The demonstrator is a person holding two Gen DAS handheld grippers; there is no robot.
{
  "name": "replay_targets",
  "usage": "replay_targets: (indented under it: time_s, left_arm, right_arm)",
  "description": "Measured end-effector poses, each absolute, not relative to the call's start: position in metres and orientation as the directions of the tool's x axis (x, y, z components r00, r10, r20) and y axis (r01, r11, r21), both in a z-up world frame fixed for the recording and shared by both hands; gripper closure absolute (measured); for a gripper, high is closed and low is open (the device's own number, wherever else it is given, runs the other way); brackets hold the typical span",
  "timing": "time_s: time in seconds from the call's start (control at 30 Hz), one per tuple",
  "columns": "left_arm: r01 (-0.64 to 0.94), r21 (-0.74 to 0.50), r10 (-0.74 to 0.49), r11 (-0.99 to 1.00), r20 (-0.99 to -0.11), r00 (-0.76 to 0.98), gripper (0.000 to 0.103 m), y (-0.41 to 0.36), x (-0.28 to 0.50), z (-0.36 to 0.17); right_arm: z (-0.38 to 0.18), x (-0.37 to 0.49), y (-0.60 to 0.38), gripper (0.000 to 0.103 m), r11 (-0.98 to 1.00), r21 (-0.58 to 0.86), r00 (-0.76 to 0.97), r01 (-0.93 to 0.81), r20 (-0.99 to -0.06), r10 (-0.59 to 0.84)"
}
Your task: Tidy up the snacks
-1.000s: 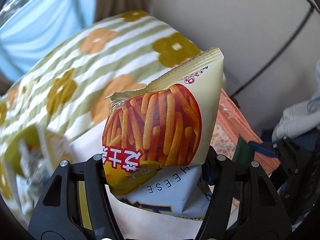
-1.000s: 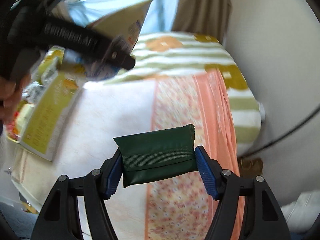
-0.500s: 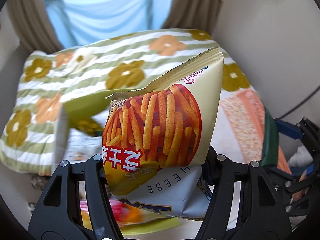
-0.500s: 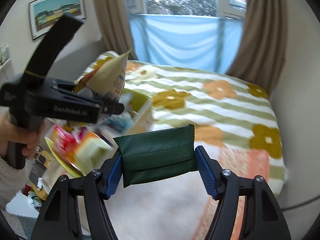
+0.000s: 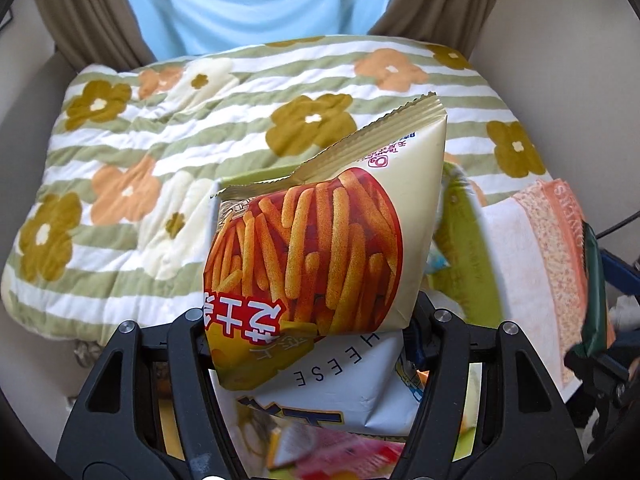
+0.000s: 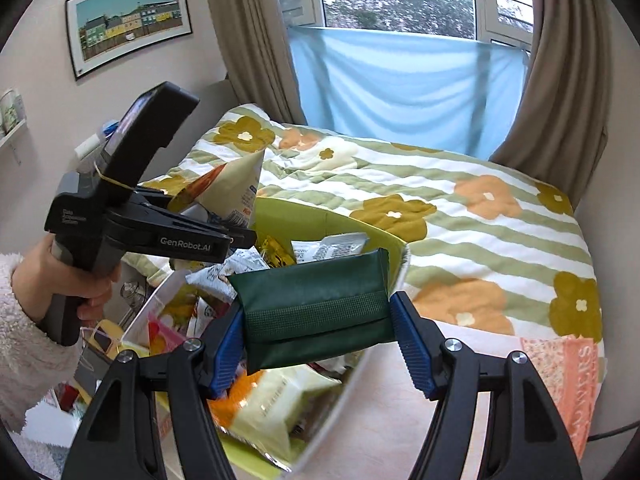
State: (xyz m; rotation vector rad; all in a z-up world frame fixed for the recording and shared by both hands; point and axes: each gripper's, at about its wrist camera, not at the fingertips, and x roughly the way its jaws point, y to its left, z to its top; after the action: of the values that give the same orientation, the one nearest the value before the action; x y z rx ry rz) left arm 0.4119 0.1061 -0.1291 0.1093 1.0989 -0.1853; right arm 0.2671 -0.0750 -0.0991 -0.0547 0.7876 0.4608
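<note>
My left gripper (image 5: pixel 308 320) is shut on a cream cheese-stick snack bag (image 5: pixel 320 248) and holds it above a green box of snacks (image 5: pixel 460 216). From the right wrist view the left gripper (image 6: pixel 236 236) and its bag (image 6: pixel 228 192) hang over the box's far left side. My right gripper (image 6: pixel 318 320) is shut on a dark green packet (image 6: pixel 316 300), above the same green box (image 6: pixel 360 232), which holds several snack packs. The green packet also shows at the right edge of the left wrist view (image 5: pixel 592 280).
The box rests on a bed with a green-striped flower quilt (image 6: pixel 480 216) and an orange-patterned towel (image 6: pixel 568 376). Curtains and a blue cloth (image 6: pixel 400 88) hang at the window behind. A wall (image 6: pixel 48 128) with a framed picture is to the left.
Both grippers have swung from the towel side toward the green box, each still holding its snack. The box and window have come into view, and the box now lies under both.
</note>
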Motion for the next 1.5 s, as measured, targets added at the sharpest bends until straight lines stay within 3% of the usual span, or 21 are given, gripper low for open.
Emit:
replay_targets:
  time_s: [0.07, 0.1, 0.13, 0.93, 1.03, 1.1, 1.13, 1.5]
  left_arm:
    - [0.214, 0.002, -0.092, 0.977, -0.899, 0.428, 0.027, 0.107, 0.419, -0.134]
    - [0.222, -0.004, -0.101, 0.975, -0.9, 0.424, 0.004, 0.106, 0.421, -0.136]
    - [0.236, -0.02, -0.12, 0.971, -0.9, 0.419, 0.0, 0.107, 0.423, -0.138]
    - [0.042, -0.082, -0.092, 0.996, -0.891, 0.445, 0.001, 0.145, 0.34, -0.141]
    - [0.027, -0.078, -0.082, 0.997, -0.887, 0.454, 0.001, 0.15, 0.331, -0.139]
    - [0.023, -0.093, -0.093, 0.995, -0.88, 0.465, 0.001, 0.153, 0.323, -0.135]
    - [0.022, -0.098, -0.097, 0.995, -0.877, 0.471, 0.001, 0.154, 0.32, -0.134]
    - [0.055, -0.117, -0.128, 0.992, -0.832, 0.539, 0.001, 0.154, 0.285, -0.11]
  right_arm:
    - [-0.103, 0.271, -0.067, 0.038, 0.908, 0.129, 0.608, -0.399, -0.703, 0.367]
    - [-0.104, 0.272, -0.066, 0.038, 0.91, 0.13, 0.606, -0.393, -0.708, 0.363]
    - [-0.106, 0.273, -0.063, 0.038, 0.913, 0.13, 0.605, -0.386, -0.712, 0.357]
    - [-0.147, 0.318, -0.043, 0.038, 0.888, 0.122, 0.474, -0.443, -0.809, 0.348]
    - [-0.148, 0.316, -0.042, 0.027, 0.887, 0.131, 0.473, -0.443, -0.806, 0.355]
    - [-0.145, 0.312, -0.041, 0.006, 0.886, 0.118, 0.487, -0.449, -0.799, 0.353]
    - [-0.144, 0.308, -0.04, 0.004, 0.886, 0.109, 0.496, -0.45, -0.795, 0.35]
    - [-0.117, 0.264, -0.051, 0.002, 0.924, 0.073, 0.596, -0.374, -0.745, 0.3]
